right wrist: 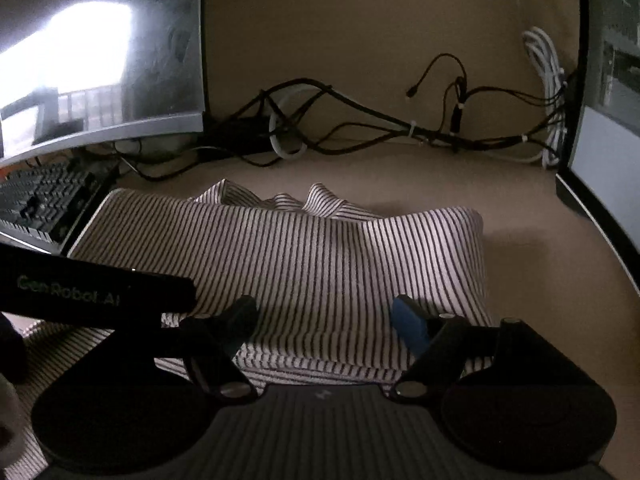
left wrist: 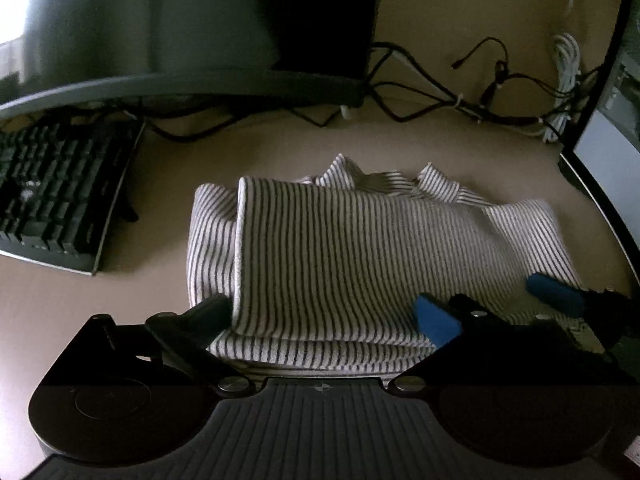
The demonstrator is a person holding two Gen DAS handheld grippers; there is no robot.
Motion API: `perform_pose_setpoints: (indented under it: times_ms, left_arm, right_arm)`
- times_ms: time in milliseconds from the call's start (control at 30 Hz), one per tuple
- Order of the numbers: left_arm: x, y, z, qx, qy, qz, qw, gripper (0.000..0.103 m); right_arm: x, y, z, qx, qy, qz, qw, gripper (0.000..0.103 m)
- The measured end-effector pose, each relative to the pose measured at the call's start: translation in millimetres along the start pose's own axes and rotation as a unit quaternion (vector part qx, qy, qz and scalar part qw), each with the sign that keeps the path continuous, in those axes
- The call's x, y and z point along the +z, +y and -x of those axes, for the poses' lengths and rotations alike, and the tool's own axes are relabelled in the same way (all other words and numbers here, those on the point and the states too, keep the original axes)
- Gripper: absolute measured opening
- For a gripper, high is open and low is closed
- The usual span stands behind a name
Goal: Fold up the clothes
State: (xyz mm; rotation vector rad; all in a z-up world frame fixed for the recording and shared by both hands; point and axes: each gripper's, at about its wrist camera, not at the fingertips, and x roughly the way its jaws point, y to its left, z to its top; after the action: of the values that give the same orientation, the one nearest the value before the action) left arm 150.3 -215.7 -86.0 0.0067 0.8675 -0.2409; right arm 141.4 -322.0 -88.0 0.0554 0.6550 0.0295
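Striped garment [left wrist: 360, 248], folded into a stack on the tan desk [left wrist: 160, 160], is straddled by the left gripper [left wrist: 326, 312] and right gripper [right wrist: 324, 320], both spread and seemingly pinching nothing, so layers could be dragged askew if a fingertip snags.

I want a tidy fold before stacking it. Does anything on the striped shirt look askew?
Yes. The striped shirt is folded, but its collar bunches up unevenly along the far edge, and the left layers are staggered rather than flush.
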Motion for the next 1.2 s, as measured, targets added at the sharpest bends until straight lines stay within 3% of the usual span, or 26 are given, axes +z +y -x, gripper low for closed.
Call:
perform_pose_setpoints:
  times_ms: [167, 400, 500, 733, 1200]
  left_arm:
    - [-11, 5, -4, -0.014, -0.059, 0.002, 0.9981, 0.103]
    - [-13, 8, -20, -0.038, -0.104, -0.044, 0.9929, 0.103]
    - [-14, -3, -20, -0.009, -0.105, -0.065, 0.9923, 0.103]
    - [-15, 2, -23, -0.012, -0.102, -0.062, 0.9928, 0.103]
    - [-17, 5, -21, -0.013, -0.103, -0.062, 0.9926, 0.103]
  right_arm:
    - [-2, 3, 5, -0.011, -0.010, -0.004, 1.000, 0.077]
    - [-3, 6, 13, -0.037, -0.008, 0.008, 0.999, 0.078]
    - [-1, 18, 19, -0.073, -0.001, 0.056, 0.996, 0.079]
    - [-5, 2, 19, -0.038, -0.001, 0.035, 0.999, 0.084]
    - [-8, 0, 16, -0.024, -0.008, 0.029, 0.999, 0.091]
